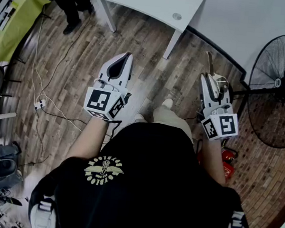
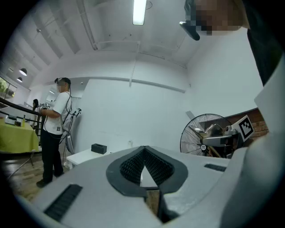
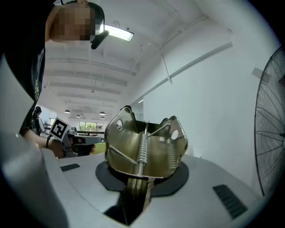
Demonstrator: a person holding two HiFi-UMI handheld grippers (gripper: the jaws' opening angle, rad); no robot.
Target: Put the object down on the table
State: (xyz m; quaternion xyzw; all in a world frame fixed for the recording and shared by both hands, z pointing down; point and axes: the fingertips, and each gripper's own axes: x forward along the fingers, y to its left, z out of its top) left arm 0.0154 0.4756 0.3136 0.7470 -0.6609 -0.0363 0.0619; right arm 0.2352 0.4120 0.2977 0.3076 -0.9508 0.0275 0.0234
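Above a wood-plank floor [image 1: 77,64], a standing person held two grippers out level. The right gripper [image 3: 136,187] had its fingers clamped on a brass-coloured, spring-hinged metal tool [image 3: 144,142], which stuck out past them in mid-air. The left gripper [image 2: 143,156] had its fingers closed together with nothing between them. A white worktop [image 1: 143,1] stood ahead, well apart from the tool. A pedestal fan [image 1: 280,84] stood at the right.
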